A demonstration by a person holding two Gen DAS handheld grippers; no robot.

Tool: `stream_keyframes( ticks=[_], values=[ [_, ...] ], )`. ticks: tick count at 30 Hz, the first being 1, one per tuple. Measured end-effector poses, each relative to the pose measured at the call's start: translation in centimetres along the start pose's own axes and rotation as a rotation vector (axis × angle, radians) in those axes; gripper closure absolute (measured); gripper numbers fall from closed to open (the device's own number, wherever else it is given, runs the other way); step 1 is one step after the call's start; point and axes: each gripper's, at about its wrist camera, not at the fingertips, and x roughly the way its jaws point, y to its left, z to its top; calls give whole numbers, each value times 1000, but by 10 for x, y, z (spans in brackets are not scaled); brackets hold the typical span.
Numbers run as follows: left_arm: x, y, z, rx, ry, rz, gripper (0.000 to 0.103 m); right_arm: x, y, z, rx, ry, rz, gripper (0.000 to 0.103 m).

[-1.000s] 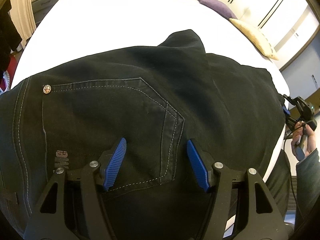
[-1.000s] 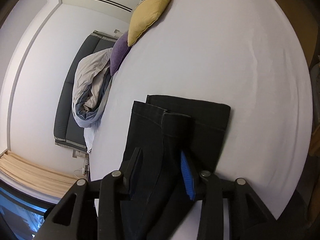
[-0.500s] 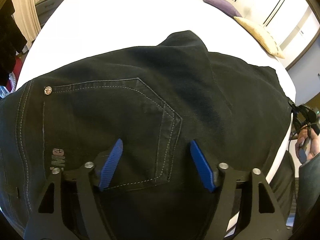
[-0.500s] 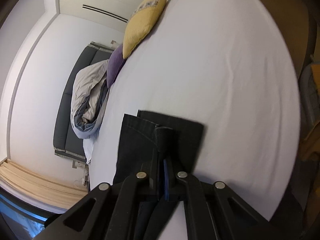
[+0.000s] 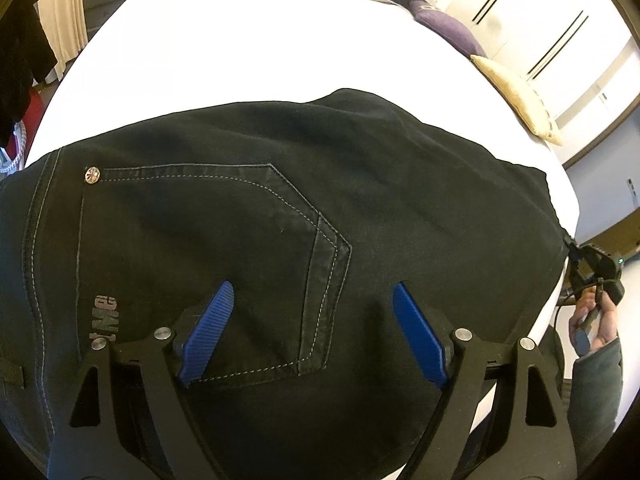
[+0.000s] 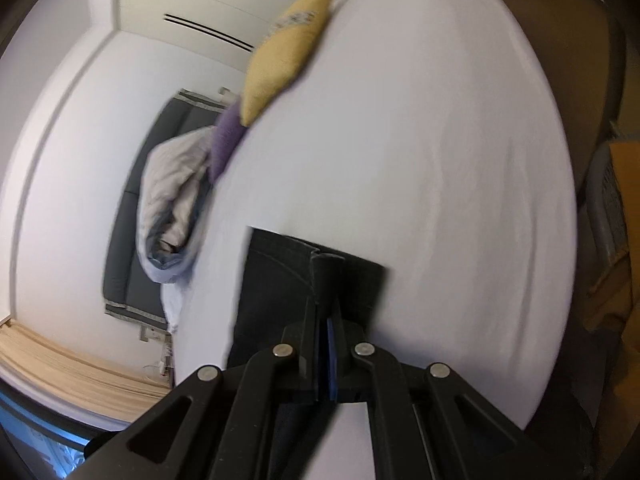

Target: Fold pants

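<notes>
Black pants (image 5: pixel 280 220) lie on a white bed (image 5: pixel 240 48), back pocket up. My left gripper (image 5: pixel 310 308) is open over the pocket near the waistband, its blue pads (image 5: pixel 208 328) spread wide on either side of the pocket's corner. In the right wrist view the pant leg ends (image 6: pixel 276 280) lie on the bed (image 6: pixel 440 160). My right gripper (image 6: pixel 326 280) is shut on the pants' hem fold and pinches a small upright ridge of cloth. The right gripper and the hand that holds it show at the left view's right edge (image 5: pixel 596 280).
A yellow pillow (image 6: pixel 288 52), a purple pillow (image 6: pixel 228 136) and a crumpled grey duvet (image 6: pixel 172 208) lie along the bed's far side by a dark headboard (image 6: pixel 128 240). White wardrobe doors stand behind. The bed's edge runs close on the right (image 6: pixel 560 280).
My right gripper closed on the hem fold and has moved with it; the view is blurred. My left gripper's fingers opened wider and drew back slightly over the pocket.
</notes>
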Motion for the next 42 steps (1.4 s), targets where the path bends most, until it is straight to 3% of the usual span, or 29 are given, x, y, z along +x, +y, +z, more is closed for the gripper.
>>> stream_keyframes(
  ticks=[5,9,11,12,13,14,16,19,20,23,25,27,29,30,32,34,37,38,40,42],
  values=[
    [-1,-3,-7,54,2,23,20,0,-8,-3,-1,-16,16,103],
    [-8,0,-4,6,-6,-6,20,-6,-10,3,43,6,20,100],
    [-16,-4,3,4,-38,-25,20,-16,-5,8,45,-16,-26,96],
    [-19,-7,6,13,-54,-26,20,-24,1,10,29,-42,-78,89],
    [-22,-11,10,22,-66,-26,20,-35,9,14,11,-89,-163,65],
    [-23,-14,13,25,-74,-33,20,-46,17,17,-1,-137,-173,58],
    [-23,-20,16,23,-79,-54,20,-52,39,21,-67,-136,-72,56],
    [-11,-30,22,24,-56,-79,20,-27,88,13,-219,30,105,56],
    [-6,-36,24,27,-45,-82,20,-8,106,3,-268,127,177,56],
    [2,-51,30,63,-43,-95,20,47,133,-26,-387,378,207,55],
    [10,-61,40,88,-52,-94,20,76,132,-36,-407,445,185,55],
    [20,-65,54,94,-51,-104,20,105,106,-29,-334,481,84,55],
    [37,-66,66,99,-18,-116,20,110,82,-12,-277,452,33,90],
    [51,-65,71,106,9,-97,20,107,74,-6,-260,431,13,103],
    [70,-52,73,97,48,-68,21,88,55,17,-211,336,9,103],
    [72,-43,75,84,36,-104,22,64,38,39,-194,228,-52,103],
    [65,-50,83,125,27,4,37,40,35,51,-205,172,-103,103],
    [58,-57,88,138,3,5,37,32,44,48,-241,157,-119,102],
    [44,-84,100,197,-42,-94,37,21,65,34,-291,172,-30,80],
    [53,-120,109,314,-6,-149,37,21,82,19,-330,218,60,71]
  ],
)
